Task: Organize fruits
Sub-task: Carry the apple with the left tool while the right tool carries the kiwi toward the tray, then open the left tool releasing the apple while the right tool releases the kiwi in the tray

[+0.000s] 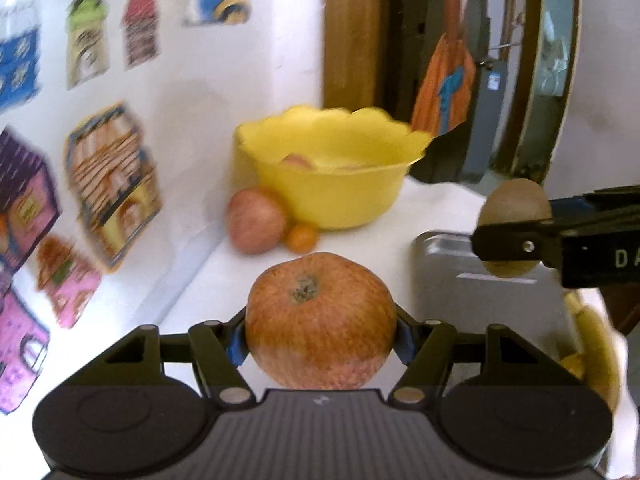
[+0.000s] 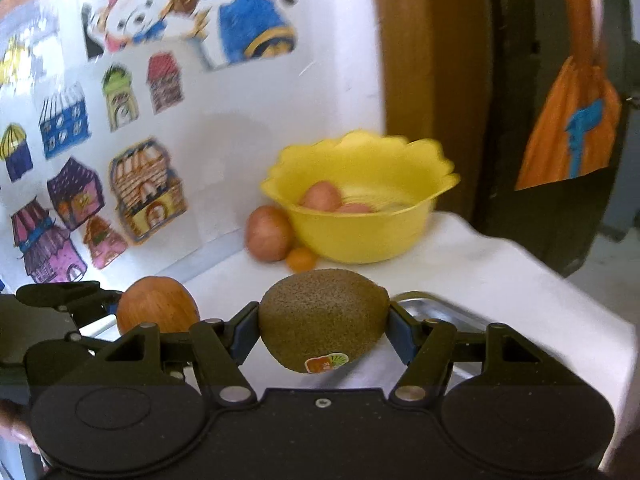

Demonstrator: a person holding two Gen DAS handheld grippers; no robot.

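Wall: white, covered with coloured drawings of houses, met by the far-left edge of the table.
Table [image 2: 500, 272]: draped in white cloth; a metal tray [image 1: 480, 276] is set near its front-right part.
Bowl [image 2: 360, 216]: yellow, scalloped rim, placed at the far corner by the wall; two reddish fruits are seen inside it.
Apple [image 2: 268, 238]: left on the cloth, touching the bowl's left side.
Small orange [image 2: 301, 259]: set just in front of the apple, against the bowl.
Left gripper [image 1: 320, 334]: closed on the large orange fruit [image 1: 320, 320], stem end up, held above the cloth.
Right gripper [image 2: 324, 330]: closed on the kiwi [image 2: 322, 326], its long axis lying across the jaws.
Key relation: the bowl lies ahead of both grippers, slightly right of the right one's line; neither is judged clearly nearer.
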